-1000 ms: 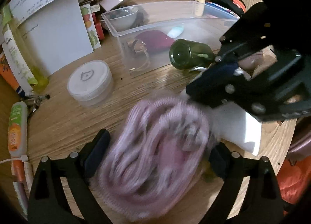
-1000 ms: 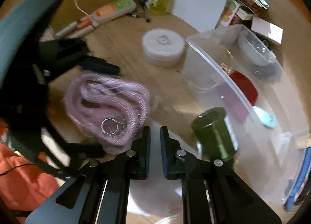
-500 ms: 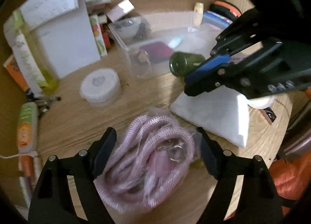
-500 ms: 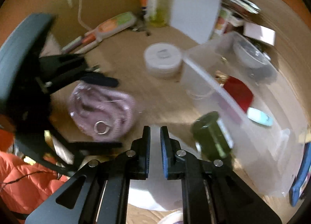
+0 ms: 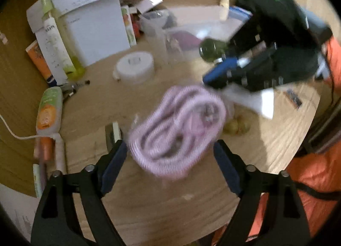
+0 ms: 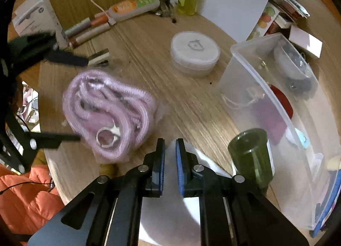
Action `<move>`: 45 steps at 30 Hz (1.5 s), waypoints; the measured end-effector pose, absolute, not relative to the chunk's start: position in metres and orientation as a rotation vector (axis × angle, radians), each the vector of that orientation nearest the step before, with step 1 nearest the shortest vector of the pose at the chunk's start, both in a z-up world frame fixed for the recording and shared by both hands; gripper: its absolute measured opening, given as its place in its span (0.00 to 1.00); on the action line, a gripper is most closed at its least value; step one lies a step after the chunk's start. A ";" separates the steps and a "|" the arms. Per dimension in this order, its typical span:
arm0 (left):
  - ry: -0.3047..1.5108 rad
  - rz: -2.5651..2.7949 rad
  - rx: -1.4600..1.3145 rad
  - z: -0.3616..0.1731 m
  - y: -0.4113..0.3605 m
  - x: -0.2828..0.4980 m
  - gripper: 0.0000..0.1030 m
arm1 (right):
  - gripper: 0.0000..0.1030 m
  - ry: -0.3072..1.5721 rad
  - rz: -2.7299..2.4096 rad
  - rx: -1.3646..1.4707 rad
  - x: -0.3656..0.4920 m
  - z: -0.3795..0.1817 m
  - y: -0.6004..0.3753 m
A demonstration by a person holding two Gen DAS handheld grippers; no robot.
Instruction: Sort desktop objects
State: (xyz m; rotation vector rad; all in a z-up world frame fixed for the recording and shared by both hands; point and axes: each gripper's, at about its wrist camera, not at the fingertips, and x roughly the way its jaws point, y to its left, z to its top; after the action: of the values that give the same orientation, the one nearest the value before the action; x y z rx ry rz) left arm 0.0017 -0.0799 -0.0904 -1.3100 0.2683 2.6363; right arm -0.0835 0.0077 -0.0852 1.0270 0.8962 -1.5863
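Observation:
A pink coiled cord in a clear bag (image 5: 179, 130) lies blurred between the fingertips of my left gripper (image 5: 169, 145), whose jaws are opening; the pads do not visibly press on it. In the right wrist view the same bundle (image 6: 110, 113) sits on the wooden table between the left gripper's (image 6: 82, 98) two black fingers. My right gripper (image 6: 169, 145) is shut with nothing in it, hovering over a white sheet (image 6: 166, 214). A dark green bottle (image 6: 251, 156) stands beside it, against a clear plastic bin (image 6: 255, 79) holding several small items.
A round white lidded container (image 6: 195, 48) sits mid-table. Tubes, pens and a cable (image 6: 132, 7) line the far side, next to a white box (image 6: 232, 0). Small greenish round things (image 5: 236, 126) lie by the bundle. An orange jacket (image 6: 27, 199) hangs past the table edge.
The left gripper has pulled back and up, so the cord bundle now sits out at its fingertips instead of deep between the jaws. The right gripper stays shut and has drifted slightly.

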 end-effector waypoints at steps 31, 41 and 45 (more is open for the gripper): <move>0.270 2.824 -1.225 -0.088 -0.057 -0.042 0.45 | 0.10 0.597 -1.563 1.054 -0.083 -0.034 0.034; 0.095 2.768 -1.147 -0.080 -0.041 -0.056 0.38 | 0.10 0.516 -1.651 1.094 -0.104 -0.025 0.073; 0.018 2.780 -1.110 -0.070 -0.043 -0.056 0.38 | 0.22 0.495 -1.729 1.046 -0.108 -0.012 0.093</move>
State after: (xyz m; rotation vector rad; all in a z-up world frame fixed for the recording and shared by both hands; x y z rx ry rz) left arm -0.0556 -0.0427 -0.0696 -1.1097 0.0178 2.7802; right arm -0.1080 0.0927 -0.0123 1.0464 0.4945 -1.7292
